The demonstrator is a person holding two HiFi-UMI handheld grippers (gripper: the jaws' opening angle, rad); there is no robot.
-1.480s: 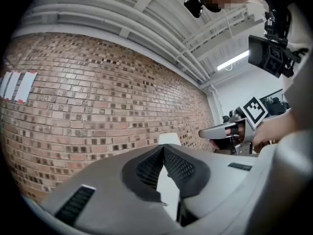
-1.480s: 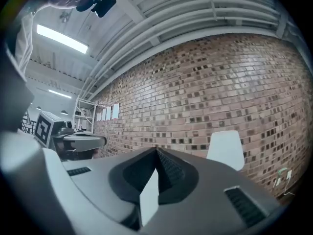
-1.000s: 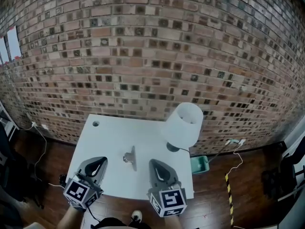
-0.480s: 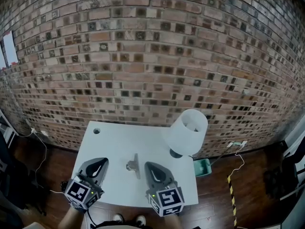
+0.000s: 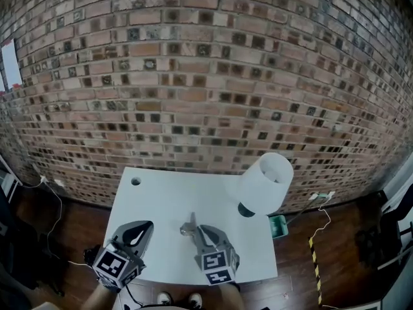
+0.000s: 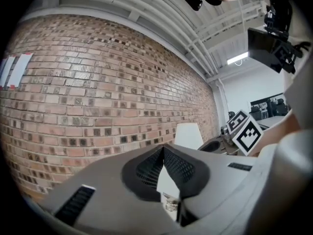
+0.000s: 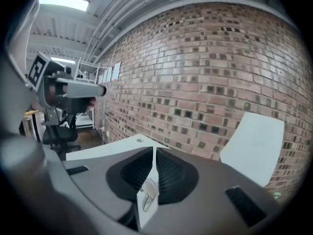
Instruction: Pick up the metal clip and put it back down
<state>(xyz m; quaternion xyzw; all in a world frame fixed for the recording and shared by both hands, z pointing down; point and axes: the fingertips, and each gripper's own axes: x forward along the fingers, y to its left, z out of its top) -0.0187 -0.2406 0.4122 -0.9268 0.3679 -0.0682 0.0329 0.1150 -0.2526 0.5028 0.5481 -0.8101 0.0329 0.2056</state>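
The clip lies flat on the white table, near the front edge and about in the middle. Its long side runs from the person toward the brick wall, tipped just a little. The right tongs are the near ones. Their tips sit right by the clip's near end, a bit to its right, and they point along the same line as the clip. Their jaws have just been opening and now stand a small way apart. In the right gripper view the clip shows low down in the gap, but the pads do not press it, and it rests on the table. I think the next move needs these tongs to go a little to the left and forward, so the thin clip comes between the pads. The left tongs are well off to the left of the clip, with their tips pressed together and nothing in them. The lamp stands far to the right and is not in the way.
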